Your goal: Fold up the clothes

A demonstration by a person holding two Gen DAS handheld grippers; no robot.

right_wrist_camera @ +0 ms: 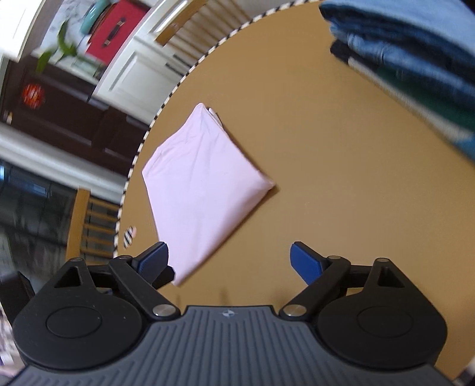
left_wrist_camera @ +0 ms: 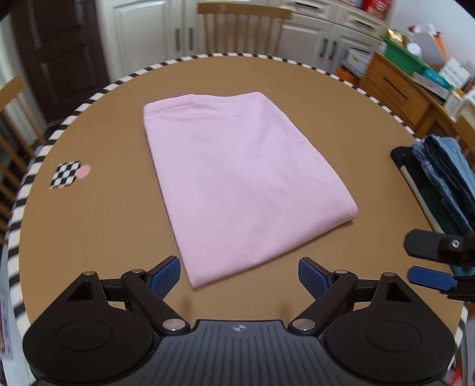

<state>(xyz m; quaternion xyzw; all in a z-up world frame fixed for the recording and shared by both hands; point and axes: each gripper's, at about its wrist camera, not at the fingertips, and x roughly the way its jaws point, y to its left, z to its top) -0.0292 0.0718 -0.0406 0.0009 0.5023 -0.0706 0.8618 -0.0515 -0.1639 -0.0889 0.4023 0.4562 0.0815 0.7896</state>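
Note:
A pink garment lies folded into a flat rectangle in the middle of the round brown table. It also shows in the right wrist view. My left gripper is open and empty, hovering just in front of the garment's near corner. My right gripper is open and empty, tilted, near the garment's near corner. It shows in the left wrist view at the right edge.
A stack of folded blue jeans and dark clothes sits at the table's right edge, also in the right wrist view. A checkered marker with a pink dot lies at the left. Wooden chairs and cabinets surround the table.

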